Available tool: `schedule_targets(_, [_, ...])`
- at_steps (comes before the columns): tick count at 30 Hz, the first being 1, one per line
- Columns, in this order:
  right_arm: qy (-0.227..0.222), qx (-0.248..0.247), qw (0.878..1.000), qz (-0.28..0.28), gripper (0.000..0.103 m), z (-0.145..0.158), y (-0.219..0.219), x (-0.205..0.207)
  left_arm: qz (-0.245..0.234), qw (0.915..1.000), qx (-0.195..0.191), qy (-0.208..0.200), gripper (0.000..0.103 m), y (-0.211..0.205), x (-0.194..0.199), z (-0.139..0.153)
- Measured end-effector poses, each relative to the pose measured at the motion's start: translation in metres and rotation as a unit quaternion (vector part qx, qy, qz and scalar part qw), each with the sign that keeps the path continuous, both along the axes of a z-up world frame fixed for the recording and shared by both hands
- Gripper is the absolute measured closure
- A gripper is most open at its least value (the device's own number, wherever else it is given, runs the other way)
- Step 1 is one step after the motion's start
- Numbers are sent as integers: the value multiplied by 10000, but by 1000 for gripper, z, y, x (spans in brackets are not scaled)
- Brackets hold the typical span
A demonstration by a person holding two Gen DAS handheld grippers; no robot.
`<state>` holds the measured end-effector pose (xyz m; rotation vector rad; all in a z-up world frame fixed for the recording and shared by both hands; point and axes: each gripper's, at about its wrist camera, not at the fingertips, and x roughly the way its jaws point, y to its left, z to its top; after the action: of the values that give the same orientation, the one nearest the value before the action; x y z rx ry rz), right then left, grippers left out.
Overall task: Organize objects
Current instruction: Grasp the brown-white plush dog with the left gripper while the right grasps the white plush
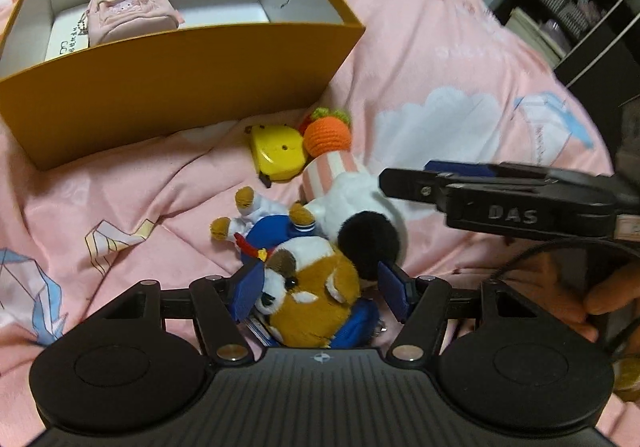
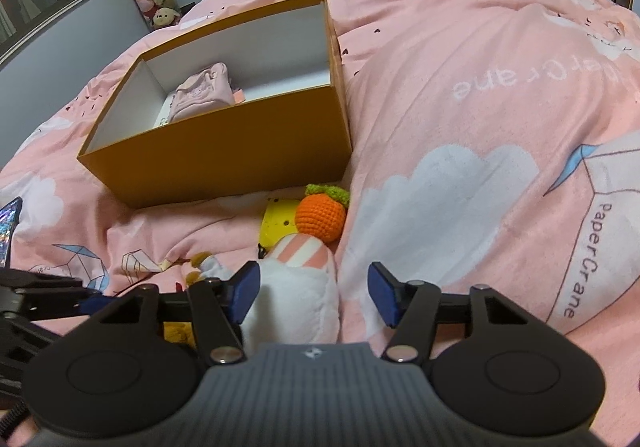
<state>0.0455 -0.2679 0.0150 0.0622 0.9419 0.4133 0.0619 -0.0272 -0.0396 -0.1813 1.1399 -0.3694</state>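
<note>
Straddling the soft, light dog plush (image 1: 312,287), the open left gripper (image 1: 316,287) should pinch its squashy head; the right gripper (image 2: 312,293) gapes empty over the white plush (image 2: 296,295).

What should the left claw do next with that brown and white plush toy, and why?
Probably close. The left claw is open with its blue pads either side of the brown and white plush, which lies on the bedspread, outside the orange box. Gripping it comes first, then lifting it toward the box.
</note>
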Motion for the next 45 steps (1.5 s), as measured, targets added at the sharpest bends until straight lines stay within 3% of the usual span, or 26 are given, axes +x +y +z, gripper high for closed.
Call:
schedule_targets(6, [84, -2, 9999, 83, 41, -2, 3, 0, -322, 9985, 408, 147, 28, -16, 3, -9])
schedule_targets(13, [133, 3, 9997, 222, 40, -1, 5, 0, -481, 9971, 525, 276, 29, -16, 0, -10])
schedule_targets(16, [194, 39, 9994, 295, 39, 0, 5, 0, -262, 9984, 320, 385, 33, -5, 3, -12])
schedule_targets(17, [248, 80, 9991, 334, 37, -1, 6, 0, -186, 9985, 302, 418, 40, -1, 2, -13])
schedule_targets(23, [494, 185, 9963, 678, 28, -4, 17, 0, 157, 9991, 129, 363, 45, 14, -4, -11])
schedule_targets(29, [459, 108, 9956, 811, 25, -3, 23, -3, 383, 9987, 315, -91, 50, 21, -16, 9])
schedule_targets(33, [410, 42, 9951, 901, 25, -1, 26, -4, 589, 9947, 632, -559, 50, 27, -24, 25])
schedule_targets(37, [322, -104, 9936, 1075, 25, 0, 34, -5, 830, 9906, 754, -781, 50, 40, -21, 30])
schedule_targets(40, [251, -348, 9910, 1266, 18, -2, 46, -6, 911, 9913, 635, -706, 50, 45, -13, 21])
schedule_targets(45, [195, -929, 9843, 1489, 18, -11, 66, -8, 1091, 9926, 441, -303, 50, 54, -6, -1])
